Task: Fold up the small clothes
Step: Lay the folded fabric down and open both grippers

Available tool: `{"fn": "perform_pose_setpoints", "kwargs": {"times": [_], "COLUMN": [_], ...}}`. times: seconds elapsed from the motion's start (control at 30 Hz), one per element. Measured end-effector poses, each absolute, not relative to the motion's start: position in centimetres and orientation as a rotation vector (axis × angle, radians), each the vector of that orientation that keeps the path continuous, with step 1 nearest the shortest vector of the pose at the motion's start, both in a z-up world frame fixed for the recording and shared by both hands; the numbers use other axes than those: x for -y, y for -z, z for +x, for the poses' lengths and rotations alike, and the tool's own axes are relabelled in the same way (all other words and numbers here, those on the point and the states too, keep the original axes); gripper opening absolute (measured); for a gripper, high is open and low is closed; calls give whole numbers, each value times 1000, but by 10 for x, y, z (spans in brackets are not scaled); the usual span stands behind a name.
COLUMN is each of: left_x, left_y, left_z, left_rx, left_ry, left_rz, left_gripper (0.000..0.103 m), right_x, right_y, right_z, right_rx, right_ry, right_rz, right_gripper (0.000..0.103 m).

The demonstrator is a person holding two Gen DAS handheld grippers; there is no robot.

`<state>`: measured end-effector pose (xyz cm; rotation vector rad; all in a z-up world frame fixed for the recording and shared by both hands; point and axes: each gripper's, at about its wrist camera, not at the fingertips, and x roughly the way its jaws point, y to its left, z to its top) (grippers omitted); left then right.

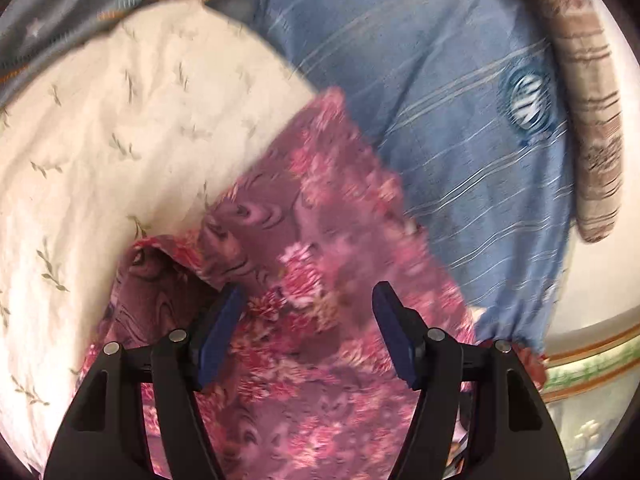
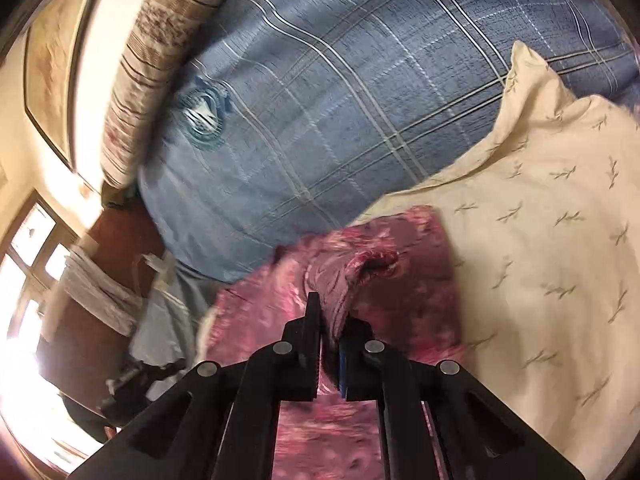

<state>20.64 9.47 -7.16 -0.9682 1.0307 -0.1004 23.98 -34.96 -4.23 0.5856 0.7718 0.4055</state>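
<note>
A pink and purple floral garment [image 1: 320,220] lies on a cream leaf-print sheet [image 1: 120,140], with one corner turned over near the left finger. My left gripper [image 1: 309,292] hovers just above it, open, with nothing pinched between the blue pads. In the right wrist view the same floral garment [image 2: 400,248] bunches up into a ridge. My right gripper [image 2: 332,312] is shut on that raised fold, which runs down between its fingers. The picture is blurred.
A blue plaid quilt [image 1: 460,120] [image 2: 340,100] lies bunched behind the garment. Beyond it rests a brown striped pillow [image 1: 592,120] [image 2: 160,40]. The cream sheet [image 2: 540,240] spreads to the right. A window [image 2: 32,260] and floor clutter show at the left.
</note>
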Motion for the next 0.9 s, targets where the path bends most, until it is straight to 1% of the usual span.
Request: {"fn": "perform_pose_setpoints", "kwargs": {"times": [0.03,0.07,0.1,0.13,0.17,0.2,0.33,0.43,0.5,0.53,0.6,0.67,0.77,0.83,0.9], "left_x": [-92,-93,-95,-97,-103,-108,-124,-121,-115,-112,-105,-100,-94,-91,-92], "left_y": [82,85,83,80,76,71,37,28,32,35,44,55,69,80,87], "left_z": [208,206,203,199,193,187,182,199,213,220,236,247,251,252,250], "left_rx": [-1071,-1077,-1068,-1070,-1063,-1039,-931,-915,-937,-957,-993,-1019,-1036,-1042,-1030], "left_ry": [97,104,112,130,170,201,237,242,235,227,216,220,219,219,234], "left_rz": [-960,-955,-940,-940,-968,-994,-993,-977,-955,-945,-925,-933,-935,-930,-942], "left_gripper": [66,62,60,60,60,60,60,63,63,63,63,63,63,63,63], "right_x": [349,347,346,348,354,359,378,360,348,341,331,310,260,226,190], "right_y": [55,69,84,95,93,87,52,38,38,39,43,45,52,66,92], "right_z": [247,253,257,255,250,247,237,253,268,278,300,318,341,355,371], "right_rx": [-832,-893,-961,-992,-961,-944,-785,-783,-793,-799,-825,-846,-898,-983,-1101], "right_ry": [-360,-342,-311,-298,-316,-309,-295,-361,-350,-340,-382,-429,-634,-735,-720], "right_rz": [536,496,456,455,493,518,598,572,521,520,551,557,595,620,585], "right_gripper": [6,6,8,9,13,19,22,24,27,27,31,32,32,36,36]}}
